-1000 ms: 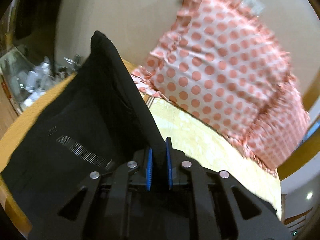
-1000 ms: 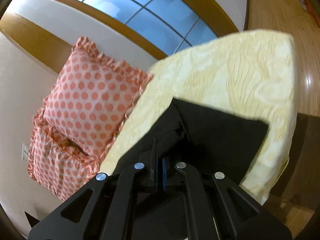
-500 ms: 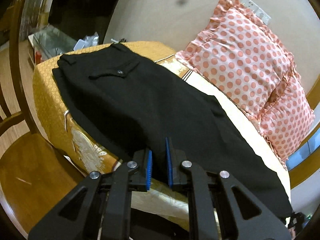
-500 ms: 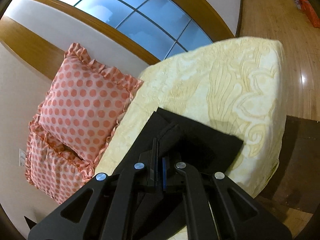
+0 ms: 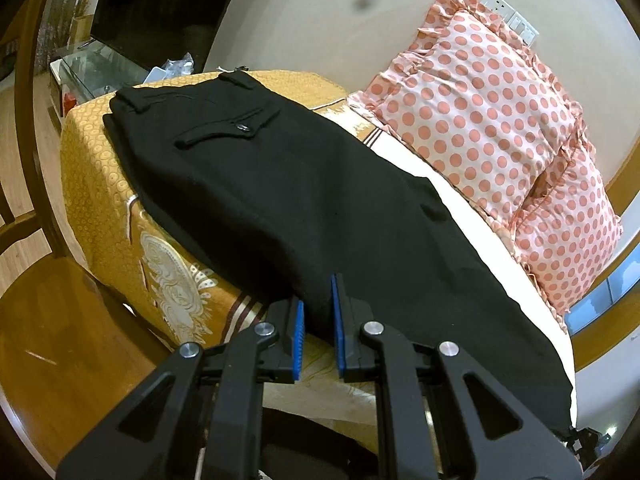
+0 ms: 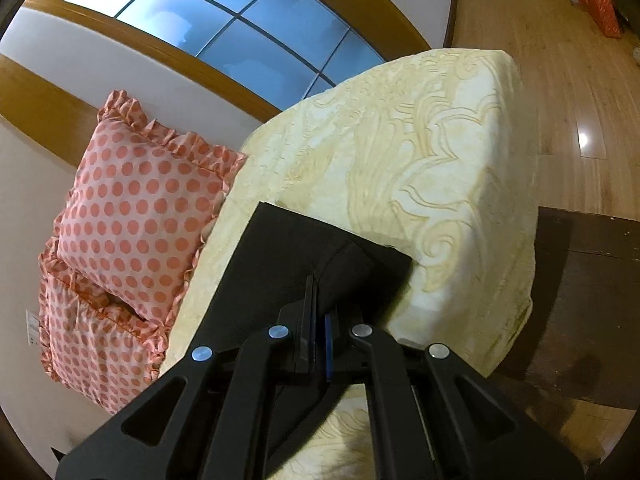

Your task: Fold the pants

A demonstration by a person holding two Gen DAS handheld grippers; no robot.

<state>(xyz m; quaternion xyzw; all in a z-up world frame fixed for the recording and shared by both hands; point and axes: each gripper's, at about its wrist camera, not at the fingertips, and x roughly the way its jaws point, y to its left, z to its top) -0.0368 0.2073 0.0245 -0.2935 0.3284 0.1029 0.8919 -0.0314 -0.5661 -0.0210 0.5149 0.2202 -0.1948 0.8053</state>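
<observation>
Black pants lie lengthwise along the cushioned bench, waistband and back pocket at the far left end. My left gripper is at the near edge of the pants, its blue pads slightly apart with the black fabric edge between them. In the right wrist view the leg end of the pants lies on the cream cover. My right gripper is shut on a raised fold of that leg end.
Two pink polka-dot pillows lean on the wall behind the bench; they also show in the right wrist view. The orange-gold cover drapes the left end. A wooden chair stands left. A dark wooden table stands right, on wood floor.
The left gripper has lowered the lifted pants flat onto the bench and its pads have opened slightly. The right gripper has pulled the leg end back and set it flatter.
</observation>
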